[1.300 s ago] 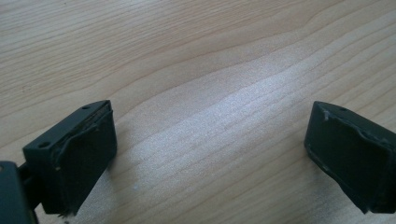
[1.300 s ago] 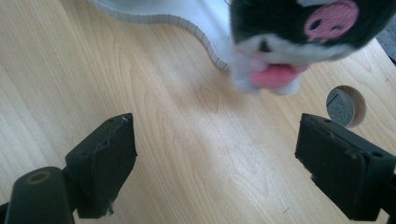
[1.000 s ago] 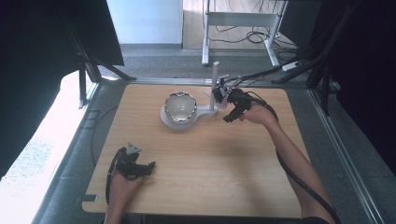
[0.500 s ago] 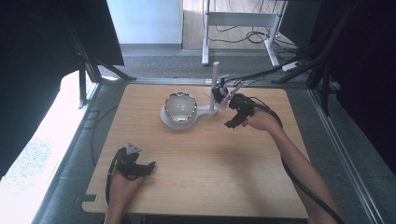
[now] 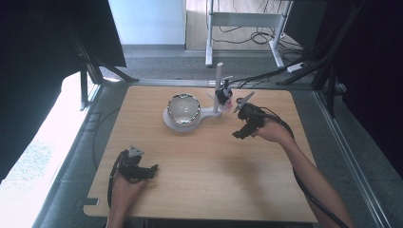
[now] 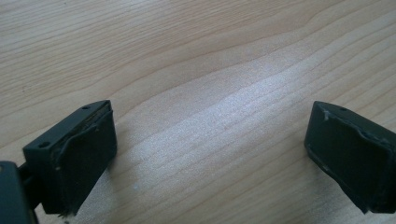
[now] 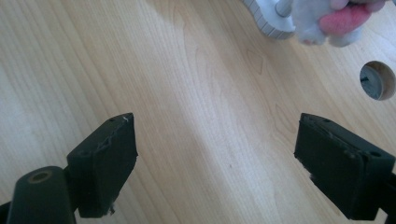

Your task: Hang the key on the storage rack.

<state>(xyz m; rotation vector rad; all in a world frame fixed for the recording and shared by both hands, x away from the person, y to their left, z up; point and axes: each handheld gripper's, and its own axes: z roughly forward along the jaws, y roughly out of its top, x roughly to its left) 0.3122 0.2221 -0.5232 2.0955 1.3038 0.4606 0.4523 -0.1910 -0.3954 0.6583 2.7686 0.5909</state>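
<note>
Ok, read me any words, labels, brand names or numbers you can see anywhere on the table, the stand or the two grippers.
None can be read.
The wooden table, the white stand with its shiny bowl, the pink and white soft thing and both grippers' black fingers bear no legible print.
The round insert in the table hole shows marks too blurred to read.

— What sort of place is this?
— A lab: dark curtains (image 5: 43,57) on frames flank a wooden table (image 5: 199,190), with cables (image 5: 256,35) (loose, upper centre) under a metal desk frame (image 5: 247,19).
</note>
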